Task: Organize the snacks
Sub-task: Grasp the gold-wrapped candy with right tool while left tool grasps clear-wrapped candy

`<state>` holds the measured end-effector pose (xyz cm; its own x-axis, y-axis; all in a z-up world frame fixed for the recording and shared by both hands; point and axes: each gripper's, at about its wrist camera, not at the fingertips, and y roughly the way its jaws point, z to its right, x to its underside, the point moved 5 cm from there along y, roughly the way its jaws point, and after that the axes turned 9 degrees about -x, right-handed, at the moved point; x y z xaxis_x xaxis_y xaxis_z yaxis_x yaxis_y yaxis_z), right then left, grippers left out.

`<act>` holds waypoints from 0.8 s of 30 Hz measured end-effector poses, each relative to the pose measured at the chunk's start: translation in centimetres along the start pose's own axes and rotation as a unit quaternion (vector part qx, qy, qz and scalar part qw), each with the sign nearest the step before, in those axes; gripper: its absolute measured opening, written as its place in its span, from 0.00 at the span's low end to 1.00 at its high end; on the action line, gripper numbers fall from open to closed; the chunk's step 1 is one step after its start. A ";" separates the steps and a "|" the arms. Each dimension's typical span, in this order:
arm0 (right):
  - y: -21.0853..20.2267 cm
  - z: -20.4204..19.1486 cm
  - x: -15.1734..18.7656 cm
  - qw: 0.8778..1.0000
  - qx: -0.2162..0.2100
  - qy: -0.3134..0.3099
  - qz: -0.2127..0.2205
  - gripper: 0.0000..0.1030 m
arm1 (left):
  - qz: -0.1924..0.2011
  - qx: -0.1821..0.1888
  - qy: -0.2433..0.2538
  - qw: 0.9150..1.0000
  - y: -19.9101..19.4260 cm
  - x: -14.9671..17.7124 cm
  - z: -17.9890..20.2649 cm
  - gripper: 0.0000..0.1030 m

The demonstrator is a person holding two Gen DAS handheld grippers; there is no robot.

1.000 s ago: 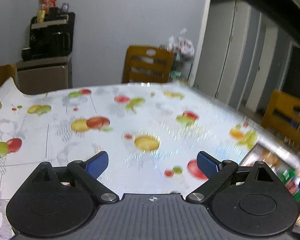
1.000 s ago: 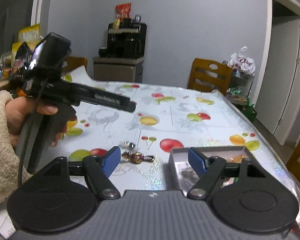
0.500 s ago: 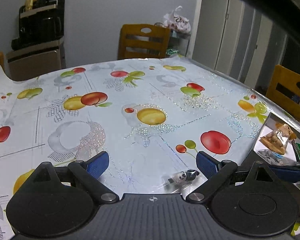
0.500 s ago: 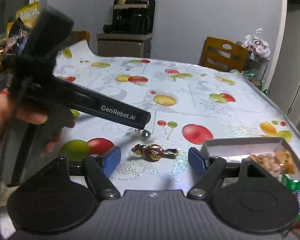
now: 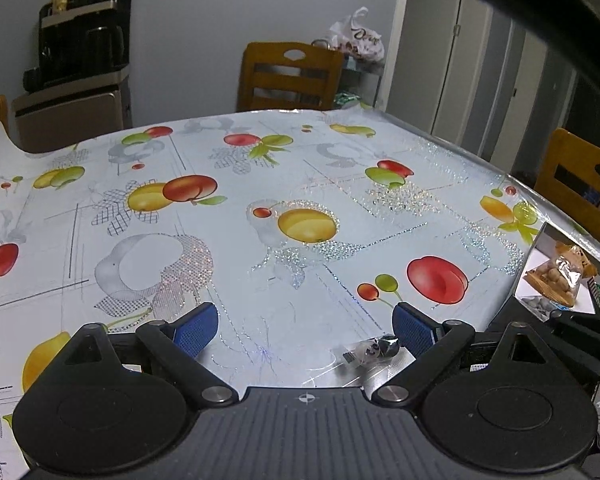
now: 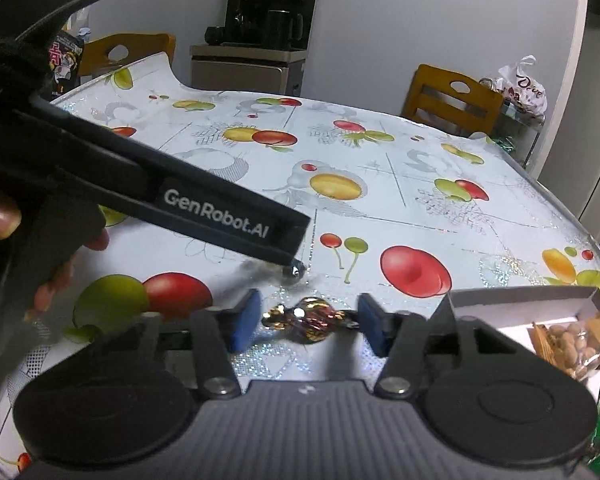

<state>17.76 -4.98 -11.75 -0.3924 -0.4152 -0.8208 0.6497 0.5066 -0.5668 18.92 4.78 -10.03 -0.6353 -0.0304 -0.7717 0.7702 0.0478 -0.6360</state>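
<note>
Your right gripper [image 6: 306,322] is just closing around the foil candy [image 6: 308,324], pads not clearly touching. Left gripper [image 5: 306,330] is hanging open. Box [image 6: 520,300] is sitting just right, next stop.

— What's behind the table [image 5: 228,272] from where I sit?
— Grey wall [image 5: 188,32], a wooden chair [image 5: 290,76] at top centre, a dark rack [image 5: 82,36] on a cabinet [image 5: 70,114] upper left, pale doors [image 5: 456,76] upper right.

Two wrapped candies [image 6: 306,322] [image 5: 374,350], one peanut packet [image 6: 572,344], one white box [image 6: 516,300], two hand-held grippers [image 6: 306,322] [image 5: 304,320].
</note>
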 end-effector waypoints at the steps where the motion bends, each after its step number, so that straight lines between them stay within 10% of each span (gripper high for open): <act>1: 0.0 0.1 0.0 1.000 0.000 -0.001 -0.001 0.38 | 0.000 0.000 0.001 1.000 0.0 0.0 0.0 0.92; 18: -5.7 0.0 3.4 1.000 -0.012 -0.005 -0.015 0.31 | -0.002 0.018 0.029 0.999 0.4 0.8 0.9 0.85; 24: -4.6 0.1 1.6 1.000 -0.007 0.028 0.011 0.55 | -0.010 0.012 0.003 1.000 0.7 0.7 0.2 0.84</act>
<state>14.17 -8.05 -10.46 -0.4147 -0.3616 -0.8350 0.6487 0.5261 -0.5500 19.00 4.60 -11.00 -0.6515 -0.0258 -0.7582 0.7579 0.0222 -0.6520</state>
